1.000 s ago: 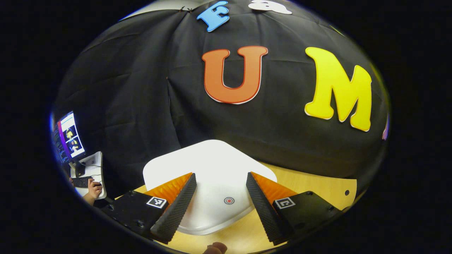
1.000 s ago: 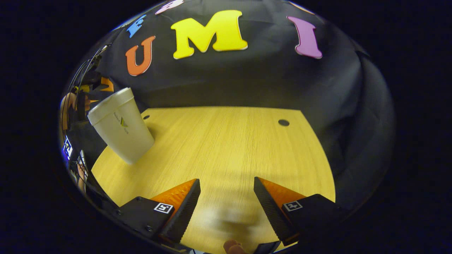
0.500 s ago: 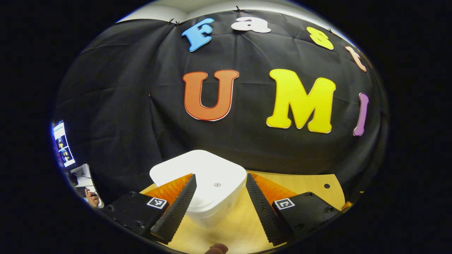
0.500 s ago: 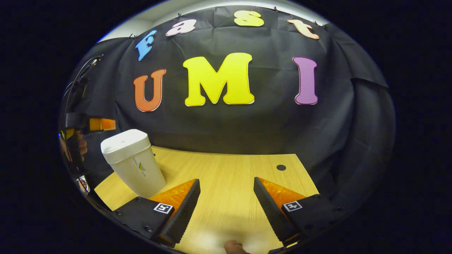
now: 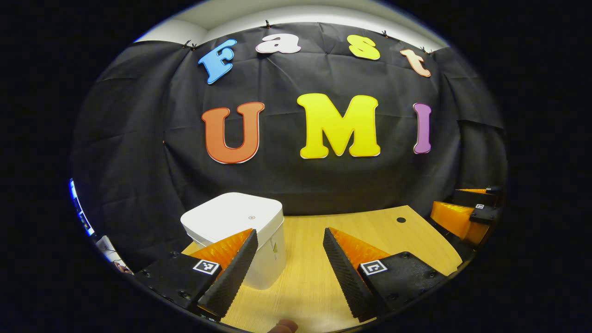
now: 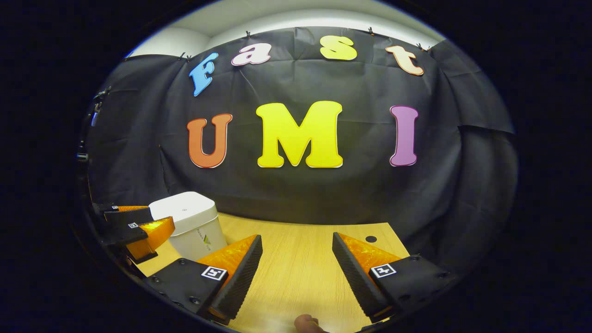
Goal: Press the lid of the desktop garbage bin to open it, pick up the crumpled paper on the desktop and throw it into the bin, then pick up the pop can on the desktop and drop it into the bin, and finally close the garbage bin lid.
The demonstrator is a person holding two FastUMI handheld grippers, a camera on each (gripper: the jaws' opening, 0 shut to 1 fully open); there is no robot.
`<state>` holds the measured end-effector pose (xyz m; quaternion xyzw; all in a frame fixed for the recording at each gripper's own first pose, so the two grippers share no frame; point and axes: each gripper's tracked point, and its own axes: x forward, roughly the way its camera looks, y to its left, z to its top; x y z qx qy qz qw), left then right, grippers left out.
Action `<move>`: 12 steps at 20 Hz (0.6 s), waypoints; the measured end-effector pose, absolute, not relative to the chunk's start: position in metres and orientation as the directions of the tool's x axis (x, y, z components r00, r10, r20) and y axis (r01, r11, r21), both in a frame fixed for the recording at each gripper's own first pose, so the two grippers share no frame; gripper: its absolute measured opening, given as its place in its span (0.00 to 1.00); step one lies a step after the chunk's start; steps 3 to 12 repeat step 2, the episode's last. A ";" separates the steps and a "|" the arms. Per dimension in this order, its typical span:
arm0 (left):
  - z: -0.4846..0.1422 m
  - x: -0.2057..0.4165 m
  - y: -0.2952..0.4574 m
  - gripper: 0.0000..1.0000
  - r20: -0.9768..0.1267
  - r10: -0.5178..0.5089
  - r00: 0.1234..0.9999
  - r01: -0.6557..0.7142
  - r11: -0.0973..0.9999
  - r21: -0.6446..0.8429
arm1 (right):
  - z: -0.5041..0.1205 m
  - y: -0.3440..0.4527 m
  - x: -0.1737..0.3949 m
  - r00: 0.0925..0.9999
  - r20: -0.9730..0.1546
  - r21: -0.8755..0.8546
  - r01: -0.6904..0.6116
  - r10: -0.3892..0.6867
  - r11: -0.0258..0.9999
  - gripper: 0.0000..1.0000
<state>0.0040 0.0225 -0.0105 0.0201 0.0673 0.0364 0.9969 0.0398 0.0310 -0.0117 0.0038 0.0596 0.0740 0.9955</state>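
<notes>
With its lid down, the white garbage bin (image 5: 240, 231) stands on the wooden desktop (image 5: 305, 268) at lower left of the left gripper view, partly masked by one finger of the left gripper (image 5: 289, 270), whose fingers are spread apart with bare desktop between them. At the right edge the right gripper (image 5: 467, 210) shows, well apart from the bin. In the right gripper view that gripper's (image 6: 296, 273) fingers likewise stand apart over bare wood; the bin (image 6: 189, 222) sits lower left, just beside the left gripper (image 6: 134, 226). A dark round hole (image 6: 371, 239) marks the desktop's far right part.
</notes>
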 end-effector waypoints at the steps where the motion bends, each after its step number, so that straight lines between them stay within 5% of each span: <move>1: -0.012 0.002 0.018 0.94 -0.131 0.063 0.989 -0.057 0.997 0.046 | -0.012 0.033 0.038 0.983 -0.116 0.025 -0.143 0.145 0.989 0.97; 12: -0.012 0.001 0.017 0.95 -0.129 0.057 0.990 -0.051 0.997 0.052 | -0.015 0.037 0.036 0.981 -0.121 0.038 -0.146 0.150 0.989 0.96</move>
